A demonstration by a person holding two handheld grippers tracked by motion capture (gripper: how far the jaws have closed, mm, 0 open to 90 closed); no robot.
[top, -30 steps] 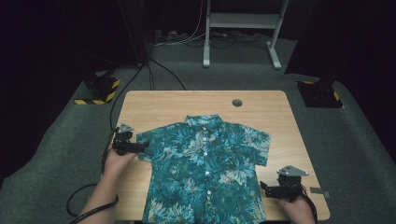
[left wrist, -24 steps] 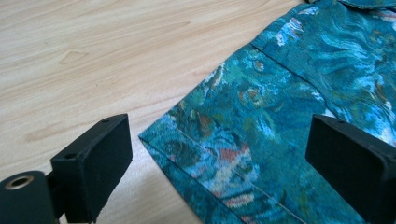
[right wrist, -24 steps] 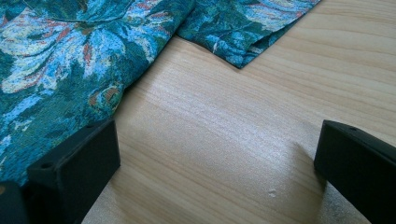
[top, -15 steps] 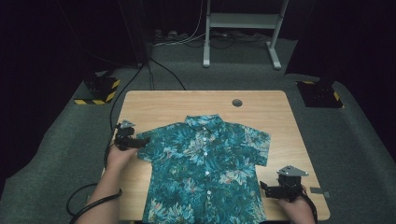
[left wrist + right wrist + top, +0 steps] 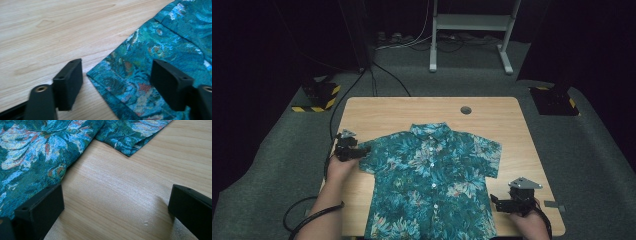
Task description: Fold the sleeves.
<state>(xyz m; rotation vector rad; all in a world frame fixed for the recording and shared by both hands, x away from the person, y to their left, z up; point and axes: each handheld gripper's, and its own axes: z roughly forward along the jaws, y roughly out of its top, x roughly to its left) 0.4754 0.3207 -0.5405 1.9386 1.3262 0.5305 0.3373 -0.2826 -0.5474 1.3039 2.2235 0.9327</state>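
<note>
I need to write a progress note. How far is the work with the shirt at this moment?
Done: the shirt lies flat and buttoned on the table; nothing is folded yet. In hand: the left tongs have just been closing around the sleeve corner, pads not yet pressing. The right tongs wait open on bare wood beside the hem. Left: gripping and all folding, probably.

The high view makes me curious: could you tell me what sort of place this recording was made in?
Probably a recording studio or lab bay, not a home. A lone wooden table stands on grey carpet against black surroundings, hazard-striped floor plates sit beside it, and loose cables run to a white metal stand.
</note>
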